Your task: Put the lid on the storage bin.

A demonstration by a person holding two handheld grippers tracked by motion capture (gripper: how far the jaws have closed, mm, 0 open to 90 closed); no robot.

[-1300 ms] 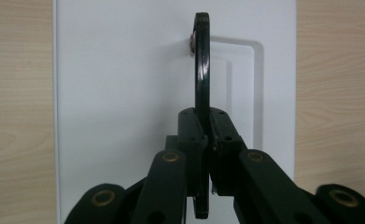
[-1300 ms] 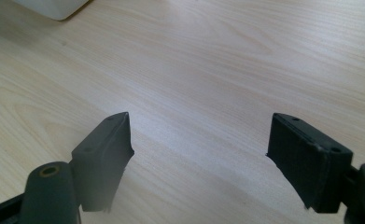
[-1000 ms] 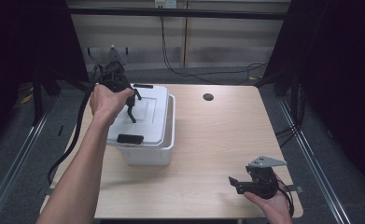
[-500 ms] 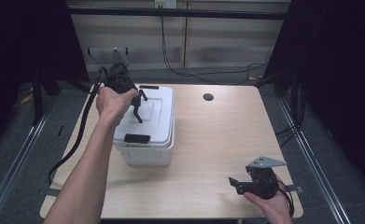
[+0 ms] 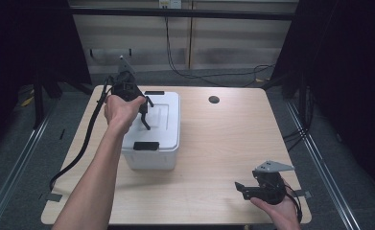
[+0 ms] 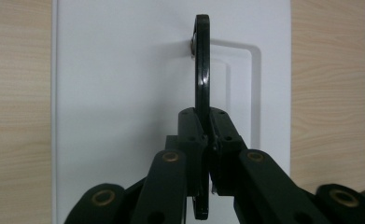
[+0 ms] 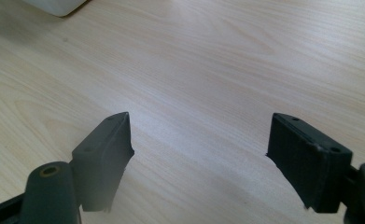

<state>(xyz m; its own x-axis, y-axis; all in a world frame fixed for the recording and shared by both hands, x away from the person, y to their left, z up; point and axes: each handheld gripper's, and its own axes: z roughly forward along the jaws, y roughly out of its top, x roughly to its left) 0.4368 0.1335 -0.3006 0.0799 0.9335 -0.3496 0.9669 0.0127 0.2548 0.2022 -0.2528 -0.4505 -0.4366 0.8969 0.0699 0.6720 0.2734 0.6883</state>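
From the high view, one light wooden table with rounded corners (image 5: 209,143) carries one white plastic storage box with a flat lid (image 5: 163,143), standing on the table's left half. Two black clips show on the lid, one at its near edge (image 5: 146,145) and one at its far edge (image 5: 154,93). One thin black carrying handle (image 5: 145,116) stands up from the middle of the lid. The left gripper (image 5: 145,111), in the person's left hand (image 5: 120,109), reaches over the lid and its jaws meet at this handle. One black cable (image 5: 82,143) trails from it off the table's left edge. The right gripper (image 5: 239,187) sits in the right hand (image 5: 276,211) low over the near right corner, well apart from the box, with one grey three-cornered plate (image 5: 273,166) on top. One small dark round hole (image 5: 214,99) marks the tabletop's far side. No writing can be read.

In the left gripper view, the black handle (image 6: 202,70) stands edge-on above a shallow rectangular recess in the white lid (image 6: 119,70), and the two black jaws are clamped tight on it. Bare wood shows on either side of the box.

In the right gripper view, the two black jaws stand wide apart with nothing between them, over bare wood grain (image 7: 208,84). One corner of the white box (image 7: 54,5) shows at the top left.
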